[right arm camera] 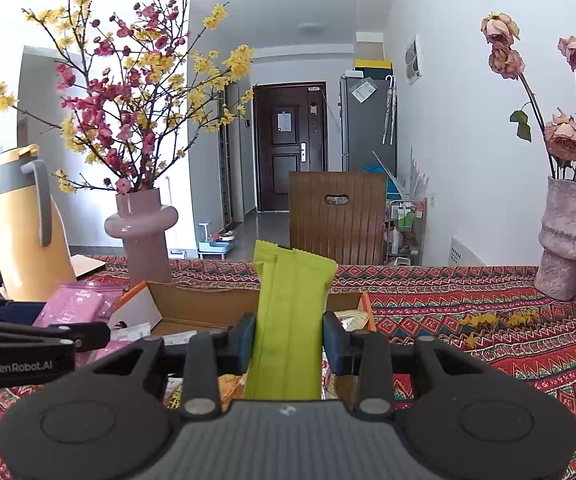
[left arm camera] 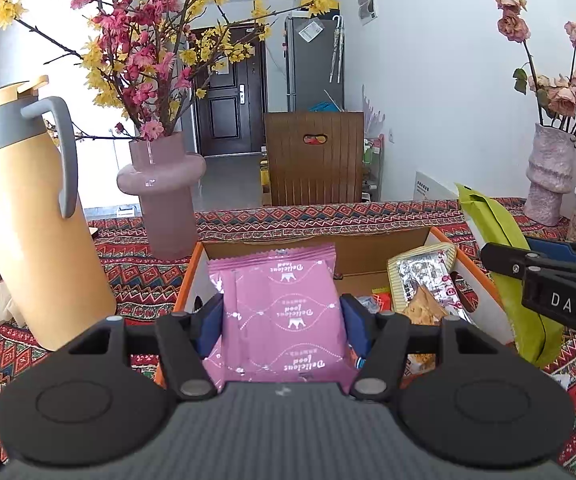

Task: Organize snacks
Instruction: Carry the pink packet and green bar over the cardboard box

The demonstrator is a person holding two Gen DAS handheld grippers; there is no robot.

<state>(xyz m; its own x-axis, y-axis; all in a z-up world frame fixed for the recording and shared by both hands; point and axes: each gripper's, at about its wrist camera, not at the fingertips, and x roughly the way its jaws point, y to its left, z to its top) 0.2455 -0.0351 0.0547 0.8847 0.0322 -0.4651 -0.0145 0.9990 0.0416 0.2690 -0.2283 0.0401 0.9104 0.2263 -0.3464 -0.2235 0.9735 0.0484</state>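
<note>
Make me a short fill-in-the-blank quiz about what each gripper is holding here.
1. The left gripper is shut on a ____ snack packet.
2. The right gripper is shut on a ____ packet.
3. Both packets are above a cardboard ____ holding other snacks.

Missing words: pink; green; box

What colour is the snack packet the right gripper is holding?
Lime green, plain with no visible print. The snack packet shows best in the right wrist view.
</note>
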